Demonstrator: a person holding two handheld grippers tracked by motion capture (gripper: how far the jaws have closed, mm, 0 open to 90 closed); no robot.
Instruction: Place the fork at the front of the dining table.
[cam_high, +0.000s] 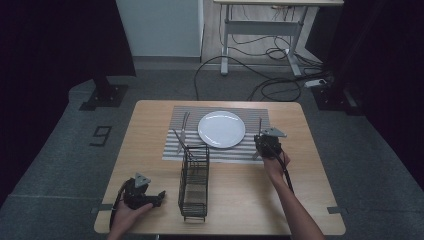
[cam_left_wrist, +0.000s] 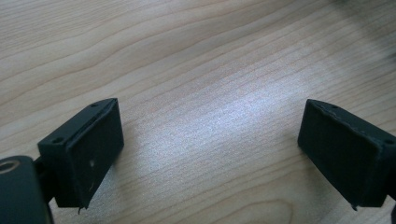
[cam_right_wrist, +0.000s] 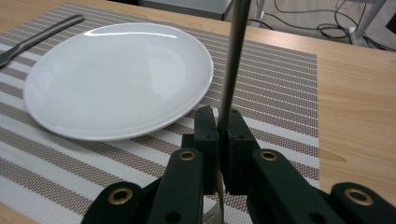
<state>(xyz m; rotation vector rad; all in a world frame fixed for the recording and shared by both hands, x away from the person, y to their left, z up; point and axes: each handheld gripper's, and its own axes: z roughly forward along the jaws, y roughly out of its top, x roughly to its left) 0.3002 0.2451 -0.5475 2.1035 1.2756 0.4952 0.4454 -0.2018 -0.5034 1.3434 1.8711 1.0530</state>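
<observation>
wooden table seen overhead; right gripper jaws clamp a utensil handle, left gripper jaws gape wide.

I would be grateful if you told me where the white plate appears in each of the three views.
High view: the white plate lies centred on the striped placemat, beyond the wire rack.
Left gripper view: bare wooden table between open jaws, no plate.
Right gripper view: the plate fills the upper left, left of the metal utensil handle clamped in the jaws.
Shared landmark: the striped placemat, in the high and right gripper views.
</observation>
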